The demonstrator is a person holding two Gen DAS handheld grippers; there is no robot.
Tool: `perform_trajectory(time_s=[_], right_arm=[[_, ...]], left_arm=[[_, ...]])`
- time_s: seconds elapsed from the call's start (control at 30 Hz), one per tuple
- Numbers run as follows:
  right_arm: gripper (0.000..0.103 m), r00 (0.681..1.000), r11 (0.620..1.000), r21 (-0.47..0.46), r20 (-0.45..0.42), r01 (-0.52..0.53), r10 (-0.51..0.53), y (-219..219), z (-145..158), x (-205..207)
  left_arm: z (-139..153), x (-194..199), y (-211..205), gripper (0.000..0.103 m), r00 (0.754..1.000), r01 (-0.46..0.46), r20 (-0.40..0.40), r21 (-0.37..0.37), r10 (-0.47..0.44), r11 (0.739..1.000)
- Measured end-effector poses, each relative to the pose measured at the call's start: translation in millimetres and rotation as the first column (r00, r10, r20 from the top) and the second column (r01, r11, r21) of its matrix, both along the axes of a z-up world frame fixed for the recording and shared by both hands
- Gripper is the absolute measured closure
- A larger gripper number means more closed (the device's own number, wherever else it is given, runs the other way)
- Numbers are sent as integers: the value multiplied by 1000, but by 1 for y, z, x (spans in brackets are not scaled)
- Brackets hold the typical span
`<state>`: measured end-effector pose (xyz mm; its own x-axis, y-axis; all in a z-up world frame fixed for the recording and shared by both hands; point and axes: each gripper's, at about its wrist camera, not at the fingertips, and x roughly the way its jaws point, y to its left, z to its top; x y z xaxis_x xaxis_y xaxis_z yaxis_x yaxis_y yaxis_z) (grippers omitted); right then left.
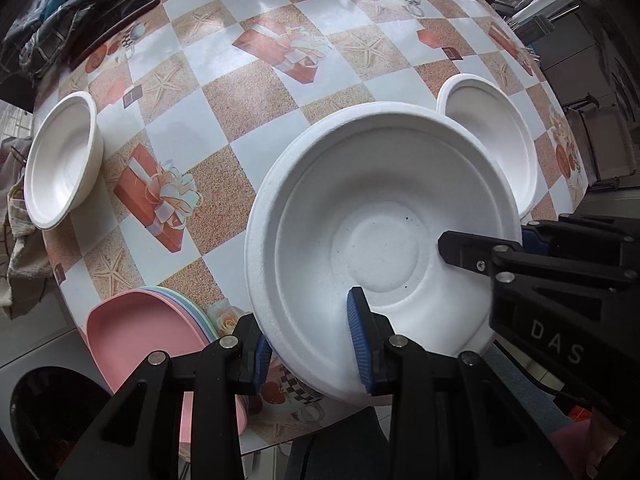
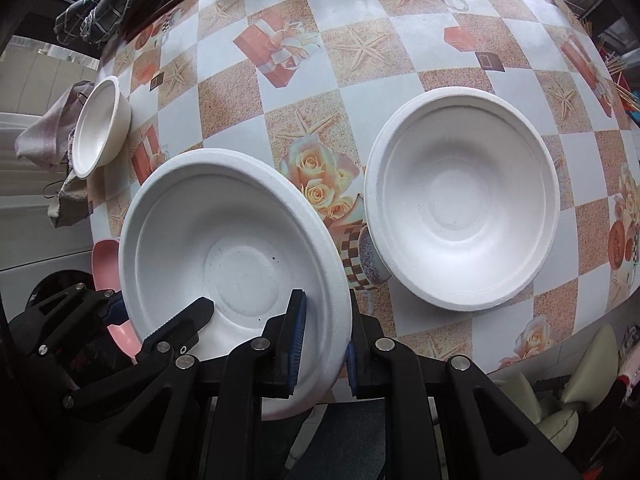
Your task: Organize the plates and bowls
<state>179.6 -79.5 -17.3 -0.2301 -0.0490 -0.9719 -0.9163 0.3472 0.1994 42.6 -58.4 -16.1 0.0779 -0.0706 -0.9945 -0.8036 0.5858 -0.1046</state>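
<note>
A home dining spot: patterned oilcloth table (image 1: 256,92), washing machine (image 1: 44,404), draped clothes (image 1: 60,8).

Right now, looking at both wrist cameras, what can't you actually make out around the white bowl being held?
- Stack of pastel plastic plates: how many is unclear; in the left wrist view the left gripper covers its near part, and in the right wrist view the held white foam bowl hides most of it.
- Underside of the held bowl: hidden in both views.
- Second white bowl on the table: partly behind the held bowl in the left wrist view.
</note>
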Motion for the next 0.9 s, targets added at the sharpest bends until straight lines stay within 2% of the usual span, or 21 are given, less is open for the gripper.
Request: perform_trajectory(time_s=[0.1,0.23,0.37,0.57,0.73,0.9], right_arm=[[83,999,999,17,8,52,-52,-13,14,18],[83,990,990,30,11,138,-138,-32,20,49],[83,976,976,38,27,214,-216,-43,20,66],[83,953,954,31,45,297,-298,-55,17,99],[83,942,943,20,42,332,-333,-59,10,117],[83,941,942,9,42,335,-335,-56,2,127]], left_arm=[[15,21,5,66,999,35,26,18,-35,999],[20,49,23,66,994,91,52,34,-92,995],[25,75,16,66,985,160,60,45,-163,986],[-1,129,11,66,968,245,47,41,-247,969],[-10,147,13,66,961,273,25,30,-274,962],[-22,156,22,66,965,262,9,15,-262,965]])
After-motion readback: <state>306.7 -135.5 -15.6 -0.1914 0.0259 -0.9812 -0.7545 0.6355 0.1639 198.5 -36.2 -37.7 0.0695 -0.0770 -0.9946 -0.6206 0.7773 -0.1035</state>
